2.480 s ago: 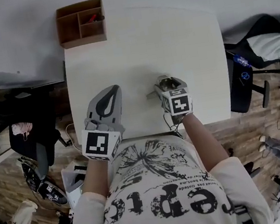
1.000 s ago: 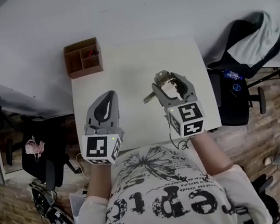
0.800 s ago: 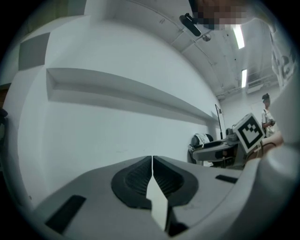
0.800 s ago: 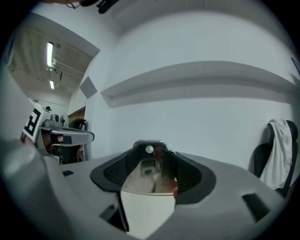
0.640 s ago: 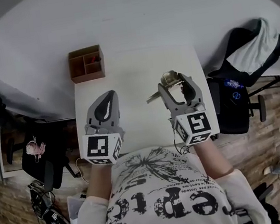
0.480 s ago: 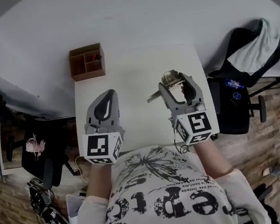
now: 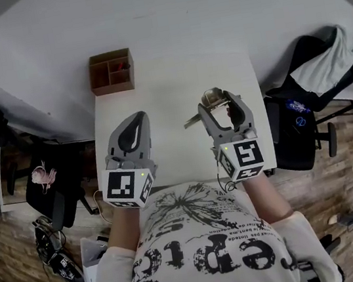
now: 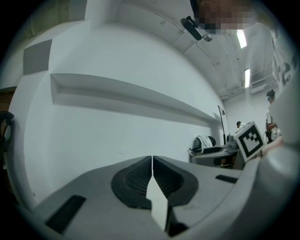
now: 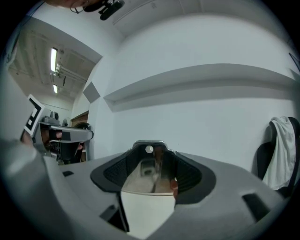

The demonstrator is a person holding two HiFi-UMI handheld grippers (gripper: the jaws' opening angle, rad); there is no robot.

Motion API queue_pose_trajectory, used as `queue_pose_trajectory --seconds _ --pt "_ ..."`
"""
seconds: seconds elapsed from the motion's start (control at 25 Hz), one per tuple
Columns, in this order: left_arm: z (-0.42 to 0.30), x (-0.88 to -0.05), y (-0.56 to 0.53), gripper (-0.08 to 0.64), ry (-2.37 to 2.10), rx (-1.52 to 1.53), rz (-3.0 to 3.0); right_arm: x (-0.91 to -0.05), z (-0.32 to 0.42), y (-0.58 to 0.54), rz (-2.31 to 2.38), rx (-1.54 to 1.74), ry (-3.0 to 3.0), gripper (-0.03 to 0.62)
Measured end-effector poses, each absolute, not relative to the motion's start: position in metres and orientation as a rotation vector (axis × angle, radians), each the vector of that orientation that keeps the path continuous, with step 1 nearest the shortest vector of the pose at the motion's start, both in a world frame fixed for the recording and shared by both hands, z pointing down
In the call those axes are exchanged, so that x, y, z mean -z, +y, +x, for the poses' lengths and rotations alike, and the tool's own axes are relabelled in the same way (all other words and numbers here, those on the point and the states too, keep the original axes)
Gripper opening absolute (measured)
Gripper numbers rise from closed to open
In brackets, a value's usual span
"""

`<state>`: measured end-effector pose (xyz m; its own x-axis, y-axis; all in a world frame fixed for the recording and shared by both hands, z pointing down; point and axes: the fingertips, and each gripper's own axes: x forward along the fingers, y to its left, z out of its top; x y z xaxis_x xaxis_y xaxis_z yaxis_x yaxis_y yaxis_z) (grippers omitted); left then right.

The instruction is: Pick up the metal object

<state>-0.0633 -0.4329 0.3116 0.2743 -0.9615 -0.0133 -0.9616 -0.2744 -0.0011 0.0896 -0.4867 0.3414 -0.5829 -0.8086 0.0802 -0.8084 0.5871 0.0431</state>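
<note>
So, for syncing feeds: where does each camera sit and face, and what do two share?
Head view: on the person's head, looking steeply down at the white table; shows torso, forearms, left claw, right claw.
Left gripper view: rides the left claw, looking along its shut jaws at a white wall; right claw's marker cube at right.
Right gripper view: rides the right claw, facing the wall past the metal object it grips.
Shared: head and right gripper views both show the metal object.

white shirt (image 7: pixel 206 245), black lettering, perhaps feather print
</note>
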Motion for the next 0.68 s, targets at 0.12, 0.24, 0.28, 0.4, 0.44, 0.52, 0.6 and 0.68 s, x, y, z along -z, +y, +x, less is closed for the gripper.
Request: queue_pose_trajectory --seconds 0.12,0.24,0.28,0.4,0.44,0.52,0.6,0.68 --pt "-0.0623 -0.31 -0.4319 0.011 1.883 0.0 -2.494 -0.3465 0.0902 -0.4886 1.393 -0.01 -2.697 0.279" --pt "-0.0628 -0.3125 -0.4326 0.012 1.879 0.004 -2.489 -0.3499 0.0893 -0.4899 1.393 -0.022 -2.694 0.279" --pt "-0.0631 -0.3126 -0.4334 0.011 1.88 0.004 -2.488 -0.3503 0.0889 -0.4905 1.392 -0.024 -2.696 0.279" --pt "-0.0642 -0.312 -0.4363 0.011 1.886 0.006 -2.484 -0.3489 0.0876 -0.4927 1.394 -0.03 -2.707 0.279" --pt "-0.0648 -0.3118 -0.437 0.011 1.888 0.006 -2.482 -0.3486 0.087 -0.4933 1.395 -0.033 -2.712 0.279" --pt "-0.066 -0.312 -0.4378 0.011 1.892 0.001 -2.482 -0.3489 0.0855 -0.4941 1.392 -0.035 -2.721 0.279" --pt "-0.0673 -0.3117 -0.4385 0.011 1.898 -0.007 -2.485 -0.3497 0.0835 -0.495 1.386 -0.033 -2.727 0.279" --pt "-0.0684 -0.3101 -0.4398 0.011 1.91 -0.012 -2.488 -0.3501 0.0815 -0.4963 1.379 -0.027 -2.732 0.279"
